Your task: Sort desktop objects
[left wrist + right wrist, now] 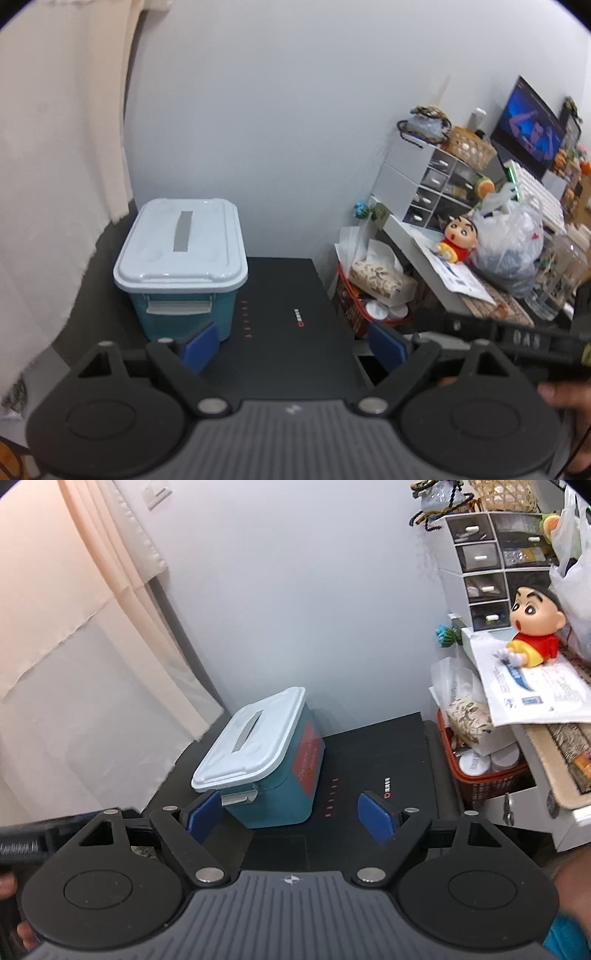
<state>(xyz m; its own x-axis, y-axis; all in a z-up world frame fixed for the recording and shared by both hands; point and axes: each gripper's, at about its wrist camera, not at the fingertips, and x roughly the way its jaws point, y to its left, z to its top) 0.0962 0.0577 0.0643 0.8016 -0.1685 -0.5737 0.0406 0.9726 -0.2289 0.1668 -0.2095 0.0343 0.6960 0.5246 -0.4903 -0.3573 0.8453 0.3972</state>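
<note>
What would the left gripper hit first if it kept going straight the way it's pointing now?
Probably the flat black case. The open left gripper points down along its top, just right of the teal storage box. Depth is unclear, so it might skim past toward the white wall.

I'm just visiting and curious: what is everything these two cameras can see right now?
Storage box: one, teal with pale lid shut, on the black surface.
Black surface: one, under the box.
Red basket: one, holding packets and jars, right of the black surface.
Doll: one, red shirt, lying on papers on the white shelf.
Drawer unit: one, white, behind the doll.
Wicker basket: one, tan, atop the drawers.
Plastic bag: one, clear, beside the doll.
Screen: one, lit blue, far right.
Curtain: cream, left.
Left gripper: open, blue pads.
Right gripper: open, blue pads.
</note>
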